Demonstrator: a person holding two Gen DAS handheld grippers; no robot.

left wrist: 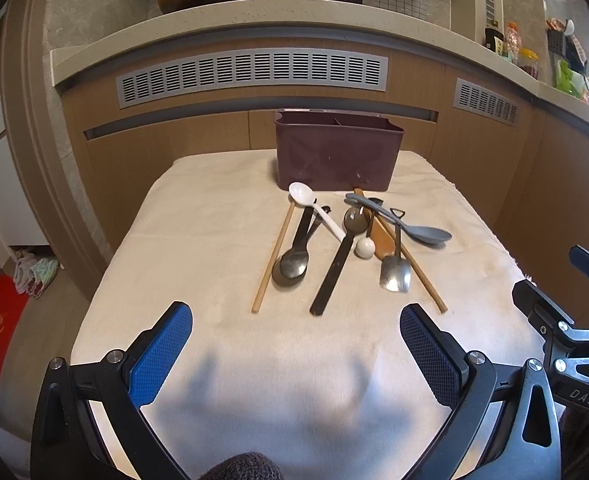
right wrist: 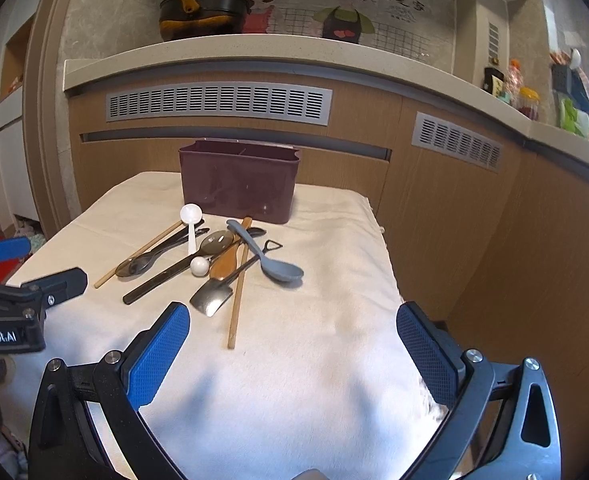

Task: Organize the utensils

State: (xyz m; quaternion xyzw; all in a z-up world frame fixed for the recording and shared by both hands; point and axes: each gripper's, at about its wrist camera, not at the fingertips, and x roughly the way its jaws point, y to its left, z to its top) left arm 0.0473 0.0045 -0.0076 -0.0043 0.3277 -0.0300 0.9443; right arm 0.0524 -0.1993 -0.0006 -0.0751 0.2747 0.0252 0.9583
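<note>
The utensils lie in a loose pile on a cream cloth [left wrist: 198, 240] that covers the table, just in front of a dark red box [left wrist: 336, 156]. The box stands upright at the far end of the cloth and has a divider inside.

In the pile there is a white plastic spoon [left wrist: 314, 210], a grey spoon [left wrist: 418, 232] lying across the others, a small metal shovel-shaped spoon [left wrist: 394, 272], a dark metal spoon [left wrist: 294, 262], a long black-handled ladle [left wrist: 340, 264] and a wooden spoon [left wrist: 384, 242]. Two wooden chopsticks lie apart — one [left wrist: 274, 254] on the left edge of the pile, the other [left wrist: 412, 260] on the right, crossing under the grey spoon.

The left gripper [left wrist: 296, 354] hovers over the near part of the cloth, its jaws spread wide and holding nothing. The right gripper [right wrist: 292, 354] is beside it — also released, with blue pads [right wrist: 156, 360] far apart.
</note>
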